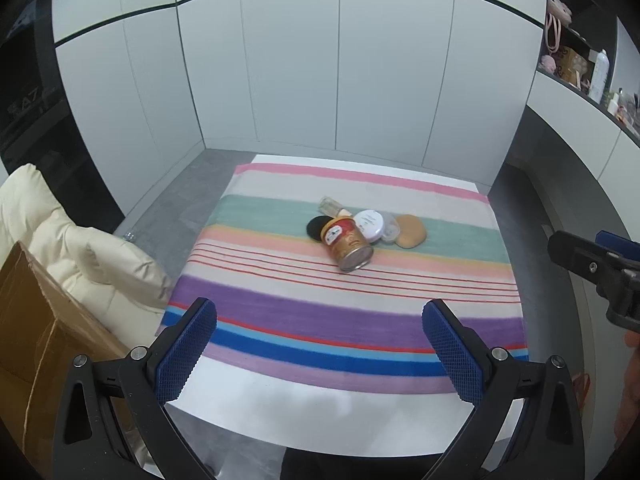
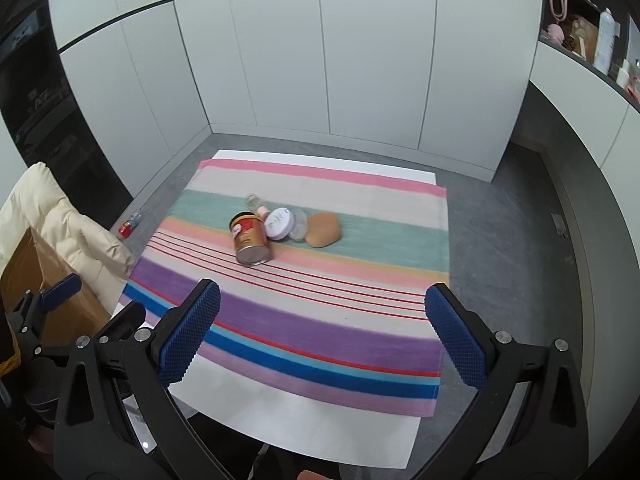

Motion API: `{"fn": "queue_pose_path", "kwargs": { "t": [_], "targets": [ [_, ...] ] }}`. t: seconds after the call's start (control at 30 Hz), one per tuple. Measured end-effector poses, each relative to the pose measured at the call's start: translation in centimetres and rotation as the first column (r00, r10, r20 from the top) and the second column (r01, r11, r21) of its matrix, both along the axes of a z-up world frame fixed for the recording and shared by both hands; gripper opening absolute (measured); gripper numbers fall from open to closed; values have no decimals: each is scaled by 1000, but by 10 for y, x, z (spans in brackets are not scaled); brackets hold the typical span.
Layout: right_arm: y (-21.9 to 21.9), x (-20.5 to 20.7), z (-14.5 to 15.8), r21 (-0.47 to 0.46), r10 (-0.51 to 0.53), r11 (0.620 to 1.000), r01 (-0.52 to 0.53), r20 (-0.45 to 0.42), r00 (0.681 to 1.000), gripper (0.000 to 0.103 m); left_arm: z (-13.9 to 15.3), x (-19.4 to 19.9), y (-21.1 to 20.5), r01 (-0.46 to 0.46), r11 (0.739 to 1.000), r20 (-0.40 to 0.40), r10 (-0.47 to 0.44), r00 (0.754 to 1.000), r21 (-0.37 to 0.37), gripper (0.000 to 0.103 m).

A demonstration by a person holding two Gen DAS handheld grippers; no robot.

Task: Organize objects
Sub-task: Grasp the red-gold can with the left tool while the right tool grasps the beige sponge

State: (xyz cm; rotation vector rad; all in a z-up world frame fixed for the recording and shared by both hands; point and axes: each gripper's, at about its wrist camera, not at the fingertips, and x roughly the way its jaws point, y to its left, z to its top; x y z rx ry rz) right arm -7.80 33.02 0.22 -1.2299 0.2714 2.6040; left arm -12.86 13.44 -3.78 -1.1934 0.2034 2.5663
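A red and gold can [image 1: 349, 243] lies on its side on the striped cloth [image 1: 280, 312], its metal end turned toward the cameras and resting by the thin red lines of the cloth. Everything else in the pile is taken from this can. Touching its far end is a flat black disc [image 1: 316, 227], which only the left wrist view shows. Just beyond the can, leaning against it, sits a round white jar [image 1: 369, 223] with faint writing on its lid. Behind the can, partly hidden, lies a small glass bottle [image 1: 330, 204] with a pale pink piece beside it. On the far side of the white jar from the can is a clear round lid [image 1: 390, 232], and past that a tan sponge-like pad [image 1: 410, 230], the outermost item of the cluster. All 6 items lie on the green and peach stripes.

The cloth covers a white tabletop [image 2: 304, 432]. Well away from the can, off the table edge, stand a cream padded jacket [image 1: 60, 240] and a cardboard box [image 1: 36, 320]. A small red item [image 2: 125, 230] lies on the grey floor.

The left gripper [image 1: 320, 352] hangs above the near edge of the cloth, well short of the can, its blue pads [image 1: 188, 348] spread wide and holding nothing. The right gripper [image 2: 322, 336] hangs likewise, jaws spread wide and bare.
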Motion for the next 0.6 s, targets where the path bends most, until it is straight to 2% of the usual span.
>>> {"fn": "queue_pose_path", "kwargs": {
  "t": [0.23, 0.6],
  "targets": [
    [9, 2, -19, 13, -9, 1000, 9, 50, 999, 103, -10, -11, 14, 14, 1000, 46, -13, 999, -10, 103],
    [37, -47, -93, 16, -1, 1000, -2, 171, 985, 103, -55, -74, 43, -22, 999, 122, 27, 992, -48, 103]
  ]
}}
